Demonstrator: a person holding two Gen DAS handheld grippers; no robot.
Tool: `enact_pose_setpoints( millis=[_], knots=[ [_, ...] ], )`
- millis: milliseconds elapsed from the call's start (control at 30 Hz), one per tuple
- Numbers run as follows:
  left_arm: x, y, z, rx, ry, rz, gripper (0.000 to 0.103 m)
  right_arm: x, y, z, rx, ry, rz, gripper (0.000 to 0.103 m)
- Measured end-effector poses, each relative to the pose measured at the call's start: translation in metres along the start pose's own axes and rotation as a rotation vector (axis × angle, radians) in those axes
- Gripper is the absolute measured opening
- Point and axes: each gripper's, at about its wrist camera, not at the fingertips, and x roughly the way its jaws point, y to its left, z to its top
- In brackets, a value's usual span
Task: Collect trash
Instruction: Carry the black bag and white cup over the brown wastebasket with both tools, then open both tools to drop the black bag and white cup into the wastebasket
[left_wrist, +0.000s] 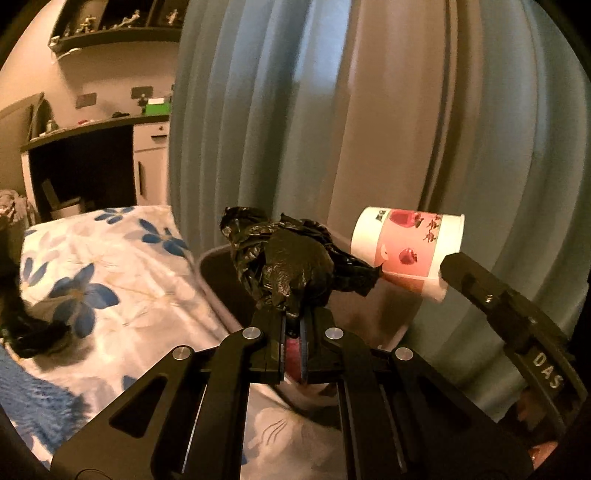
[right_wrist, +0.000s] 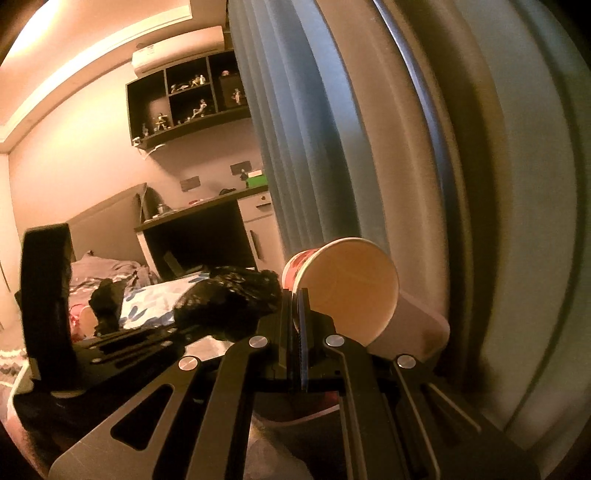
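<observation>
Left tool (left_wrist: 293, 321) was clamped on the bunched black bag (left_wrist: 291, 258), right tool (right_wrist: 300, 306) pinching the cup (right_wrist: 347, 288) rim, both over the bed (left_wrist: 110, 266) edge. The bag's mouth looked closed, so the cup could miss and drop.

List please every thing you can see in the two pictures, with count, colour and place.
black trash bag: one, black, crumpled, clamped in the left gripper
paper cup: one, white and pink with red fruit print, held on its side by its rim
bedsheet: one, white with blue flowers, lower left
curtain: one, grey-blue, behind
wall shelf: one, dark, holds small figures
left gripper: black, shut
right gripper: black, shut on the cup rim
</observation>
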Motion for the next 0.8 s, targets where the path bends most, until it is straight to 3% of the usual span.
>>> enact_pose_setpoints(
  millis=[400, 533, 633, 667, 800],
  knots=[
    [0.032, -0.003, -0.005, -0.017, 0.062, -0.059, 0.007, 0.016, -0.011, -0.001, 0.008, 0.04, -0.022, 0.004],
    [0.03, 0.001, -0.011, -0.014, 0.059, -0.057, 0.052, 0.023, -0.012, 0.0, 0.01, 0.058, -0.018, 0.004],
    [0.02, 0.01, -0.015, -0.027, 0.043, -0.027, 0.062, 0.032, -0.012, -0.002, 0.012, 0.081, -0.014, 0.004],
    [0.014, 0.015, -0.018, -0.037, 0.037, 0.004, 0.069, 0.035, -0.013, -0.003, 0.012, 0.088, -0.011, 0.004],
    [-0.019, 0.035, -0.026, -0.079, -0.034, 0.116, 0.083, 0.045, -0.009, -0.009, -0.007, 0.111, -0.01, 0.004]
  ],
)
